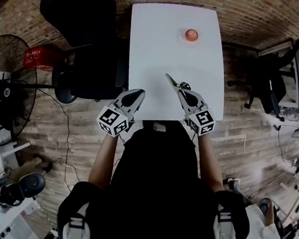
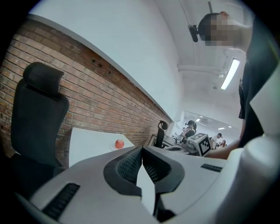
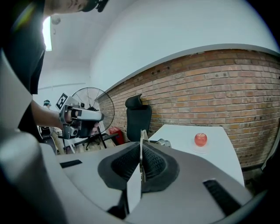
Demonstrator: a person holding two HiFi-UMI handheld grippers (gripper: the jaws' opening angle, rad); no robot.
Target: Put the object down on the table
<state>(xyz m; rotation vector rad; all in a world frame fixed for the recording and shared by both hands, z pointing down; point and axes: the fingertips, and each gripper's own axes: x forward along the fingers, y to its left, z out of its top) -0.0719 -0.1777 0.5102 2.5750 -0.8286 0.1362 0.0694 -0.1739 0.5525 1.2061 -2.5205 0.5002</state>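
The right gripper [image 1: 183, 92] has its jaws pressed onto a thin metal tool [image 1: 171, 82], whose blade-like end sticks out past the jaw tips and slants toward the middle of the table [image 1: 161, 44]. What kind of tool it is I cannot tell. It hangs above the tabletop close to the near edge, toward the near right corner, so the step in hand looks like the lowering itself. To do it well, bring the tool down flat on the bare surface just inward of that edge and let its long side touch. Only then part the jaws, so it neither drops nor skids off the near edge. The left gripper [image 1: 137, 95] is closed with nothing between its jaws. It sits over the near left corner and need not help. The top is smooth, white and mostly bare. A red apple [image 1: 191, 35] rests on what looks like a small pale saucer [image 1: 181, 37] near the far right corner, well apart from the tool. Around the table are a brick wall [image 3: 227, 87], a plank floor [image 1: 76, 120], a black office chair [image 1: 85, 17] by the left edge and a standing fan [image 1: 6, 88] farther left.
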